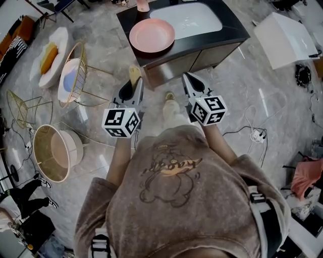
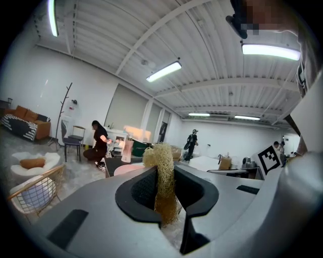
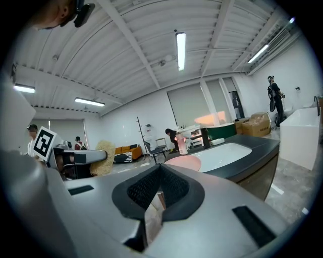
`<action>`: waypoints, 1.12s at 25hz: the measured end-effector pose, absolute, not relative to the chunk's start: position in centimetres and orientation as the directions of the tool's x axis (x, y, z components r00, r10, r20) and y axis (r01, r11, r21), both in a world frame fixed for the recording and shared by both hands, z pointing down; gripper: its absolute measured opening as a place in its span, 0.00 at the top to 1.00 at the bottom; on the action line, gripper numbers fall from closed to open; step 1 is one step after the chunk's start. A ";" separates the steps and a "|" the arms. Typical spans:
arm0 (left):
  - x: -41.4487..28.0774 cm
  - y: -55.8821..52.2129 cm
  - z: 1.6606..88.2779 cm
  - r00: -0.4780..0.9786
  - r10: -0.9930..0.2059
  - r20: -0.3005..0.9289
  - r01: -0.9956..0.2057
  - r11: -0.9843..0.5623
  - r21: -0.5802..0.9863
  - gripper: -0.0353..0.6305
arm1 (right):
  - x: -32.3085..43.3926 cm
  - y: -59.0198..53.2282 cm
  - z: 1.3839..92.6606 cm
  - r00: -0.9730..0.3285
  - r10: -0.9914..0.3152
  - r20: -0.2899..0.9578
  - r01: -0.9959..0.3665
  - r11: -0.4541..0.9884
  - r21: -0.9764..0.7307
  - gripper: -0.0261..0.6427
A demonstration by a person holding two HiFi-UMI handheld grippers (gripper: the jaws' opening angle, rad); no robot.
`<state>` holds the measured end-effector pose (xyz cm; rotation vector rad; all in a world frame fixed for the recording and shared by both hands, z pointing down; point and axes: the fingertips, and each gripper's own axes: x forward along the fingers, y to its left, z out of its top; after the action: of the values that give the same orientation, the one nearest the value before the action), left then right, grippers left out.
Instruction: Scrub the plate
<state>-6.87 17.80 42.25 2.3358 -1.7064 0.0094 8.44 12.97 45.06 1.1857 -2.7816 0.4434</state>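
A pink plate [image 1: 152, 35] lies on the dark counter [image 1: 229, 35] beside a white sink [image 1: 186, 19], ahead of both grippers. My left gripper [image 1: 133, 84] is shut on a yellowish loofah scrubber [image 1: 134, 74], which stands upright between the pads [image 2: 162, 176]. My right gripper [image 1: 188, 78] is shut with nothing in it [image 3: 160, 167]. Both are held about level, short of the counter's near edge. The plate [image 3: 182, 162] shows beyond the right jaws, and faintly in the left gripper view [image 2: 128, 170]. A pink bottle [image 1: 143, 5] stands behind the plate.
A gold wire chair [image 1: 75, 75] and a white cushion with an orange pillow [image 1: 50, 58] are at the left. A round basket [image 1: 53, 151] lies on the floor lower left. A white box [image 1: 287, 38] and floor cables [image 1: 255, 133] are at the right. People stand in the background [image 2: 98, 141].
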 end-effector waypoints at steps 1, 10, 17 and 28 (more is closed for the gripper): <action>-7.0 16.5 42.2 0.313 -0.937 0.153 -0.939 -0.281 0.197 0.83 | 8.3 11.6 45.0 -0.699 -0.689 0.192 -0.715 0.659 -0.233 0.96; -8.8 5.0 41.0 0.283 -0.942 0.178 -0.947 -0.246 0.205 0.83 | 6.1 -0.6 44.3 -0.728 -0.652 0.211 -0.685 0.683 -0.255 0.96; -9.6 -2.7 40.3 0.249 -0.952 0.177 -0.956 -0.211 0.205 0.83 | 5.4 -8.5 43.8 -0.751 -0.623 0.219 -0.660 0.709 -0.249 0.96; -9.2 -8.5 39.6 0.231 -0.959 0.165 -0.962 -0.199 0.188 0.83 | 5.7 -14.4 43.5 -0.773 -0.595 0.217 -0.634 0.728 -0.262 0.96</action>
<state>-9.22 -8.55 39.56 2.2549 -1.8056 0.0161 5.73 -14.40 43.54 1.0034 -2.8092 0.4910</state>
